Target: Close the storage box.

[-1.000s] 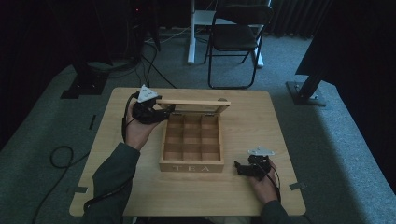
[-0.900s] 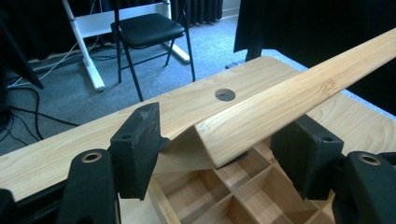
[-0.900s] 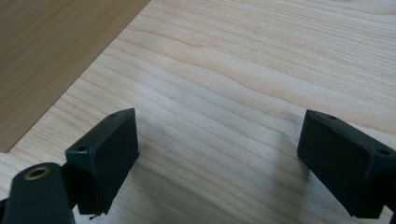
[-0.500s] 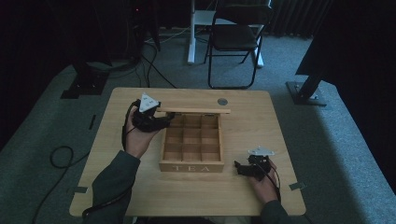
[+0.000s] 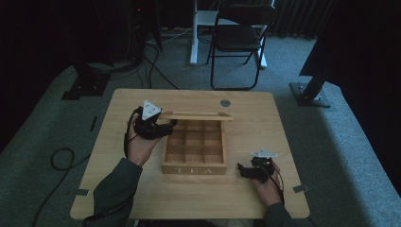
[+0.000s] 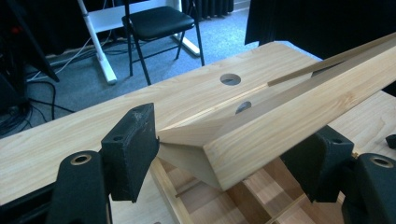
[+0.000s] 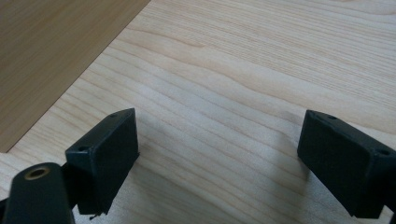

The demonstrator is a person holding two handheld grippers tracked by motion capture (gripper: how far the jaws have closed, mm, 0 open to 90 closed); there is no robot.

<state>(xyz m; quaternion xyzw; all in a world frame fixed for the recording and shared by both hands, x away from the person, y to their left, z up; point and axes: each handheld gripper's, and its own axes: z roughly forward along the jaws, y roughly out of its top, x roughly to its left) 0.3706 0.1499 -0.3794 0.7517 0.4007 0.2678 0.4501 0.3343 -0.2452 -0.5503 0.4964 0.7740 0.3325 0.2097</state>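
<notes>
Straddling the tea box (image 5: pixel 194 168) lid's (image 6: pixel 299 112) corner, left claw (image 6: pixel 233 149) jaws just opening, pads barely off it; right claw (image 7: pixel 219 154) gapes empty over the surface (image 7: pixel 243 70).

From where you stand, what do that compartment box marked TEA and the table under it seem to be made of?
The pale nine-compartment tea box and its raised lid look like unpainted light wood: fine straight grain shows along the lid's edge, matt, with no gloss. The pale table also shows wood grain, though so even that it may be veneer or laminate rather than solid wood.
</notes>
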